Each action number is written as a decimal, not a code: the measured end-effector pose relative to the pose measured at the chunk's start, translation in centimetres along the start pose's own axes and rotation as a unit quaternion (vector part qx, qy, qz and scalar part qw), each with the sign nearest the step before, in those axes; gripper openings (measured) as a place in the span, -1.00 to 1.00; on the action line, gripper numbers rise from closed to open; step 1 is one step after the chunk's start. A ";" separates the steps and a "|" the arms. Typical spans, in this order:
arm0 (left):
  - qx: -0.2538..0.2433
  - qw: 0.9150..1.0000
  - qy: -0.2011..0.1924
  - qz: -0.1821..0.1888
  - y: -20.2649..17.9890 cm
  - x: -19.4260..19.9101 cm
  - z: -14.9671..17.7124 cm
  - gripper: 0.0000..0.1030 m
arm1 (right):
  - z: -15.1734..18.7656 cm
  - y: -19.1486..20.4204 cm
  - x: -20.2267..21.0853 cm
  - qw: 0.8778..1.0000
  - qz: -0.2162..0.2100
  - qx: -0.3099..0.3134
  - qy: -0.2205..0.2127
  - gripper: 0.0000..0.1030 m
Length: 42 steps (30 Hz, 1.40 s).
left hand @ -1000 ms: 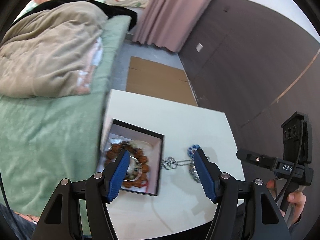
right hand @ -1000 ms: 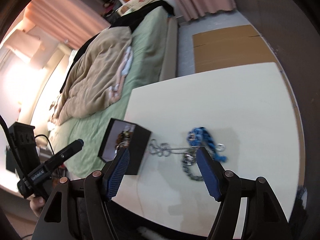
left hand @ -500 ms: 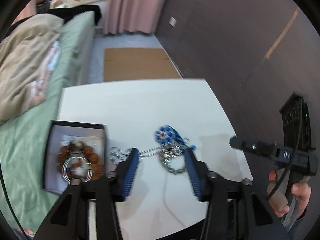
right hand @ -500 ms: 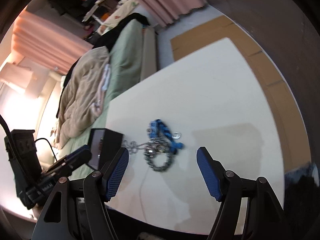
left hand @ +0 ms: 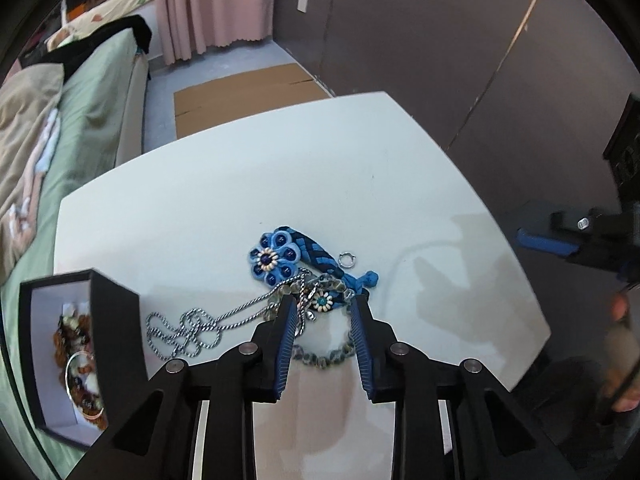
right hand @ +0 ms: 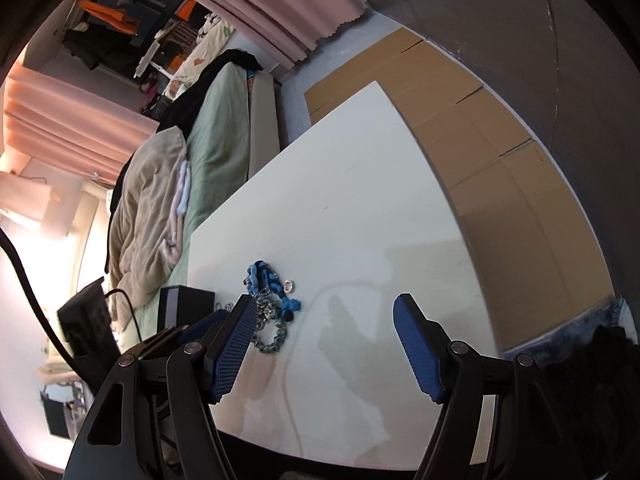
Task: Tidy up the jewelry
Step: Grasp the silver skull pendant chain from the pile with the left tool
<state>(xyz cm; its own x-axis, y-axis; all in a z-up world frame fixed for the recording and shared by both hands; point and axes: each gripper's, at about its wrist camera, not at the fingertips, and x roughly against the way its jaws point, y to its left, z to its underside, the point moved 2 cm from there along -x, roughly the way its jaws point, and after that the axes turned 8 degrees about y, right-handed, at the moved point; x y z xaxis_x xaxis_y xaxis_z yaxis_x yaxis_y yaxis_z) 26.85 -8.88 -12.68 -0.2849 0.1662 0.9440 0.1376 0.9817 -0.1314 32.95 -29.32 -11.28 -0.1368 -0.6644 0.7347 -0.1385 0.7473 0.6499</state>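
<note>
A tangle of jewelry lies mid-table: a blue braided bracelet with a flower point(left hand: 280, 258), a small silver ring point(left hand: 346, 259), a silver chain point(left hand: 192, 326) and a grey bead bracelet point(left hand: 324, 354). My left gripper point(left hand: 325, 302) points down over the tangle. Its jaws are closing astride the bead bracelet's small flower charm point(left hand: 322, 301), with gaps still beside the pads. A black box point(left hand: 116, 320) at the left holds brown beads point(left hand: 76, 360). My right gripper point(right hand: 325, 304) hangs open over bare table, the tangle point(right hand: 272, 284) just beyond its left finger.
The white table point(left hand: 360, 160) ends close at the right and near sides. A bed with a green sheet point(left hand: 92, 112) and beige blanket lies left. Flat cardboard point(right hand: 460, 132) covers the floor beyond, by a dark wall. A person's hand point(left hand: 620, 360) holds the right gripper.
My left gripper swung right from above the black box to the jewelry tangle, came lower, and its jaws narrowed. The right gripper drifted right, so the tangle now sits by its left finger.
</note>
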 end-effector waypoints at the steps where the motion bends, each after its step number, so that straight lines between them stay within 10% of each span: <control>1: -0.002 1.000 0.004 0.000 -0.1 -0.5 0.0 -0.43 | -0.1 -0.1 0.0 1.000 0.001 -0.002 0.000 0.38; 22: -0.042 0.997 0.032 -0.050 0.3 -3.4 -0.2 -0.45 | -0.1 0.1 -0.3 1.000 -0.004 0.011 0.009 0.38; 28: -0.015 0.999 0.039 -0.033 1.1 -2.9 -0.1 -0.74 | 0.3 0.9 -0.3 1.000 0.001 0.017 0.009 0.38; 42: 0.021 0.998 -0.058 0.015 2.2 6.8 0.0 -0.74 | 0.2 2.3 -2.3 0.999 0.006 0.021 0.026 0.38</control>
<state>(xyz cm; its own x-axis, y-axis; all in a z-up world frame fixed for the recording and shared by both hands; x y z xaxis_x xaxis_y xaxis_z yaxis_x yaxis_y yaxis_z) 25.18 -5.58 -6.55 -0.3893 0.2035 0.8983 0.1091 0.9786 -0.1744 32.79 -26.08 -11.49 -0.0881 -0.6532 0.7520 -0.1793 0.7530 0.6331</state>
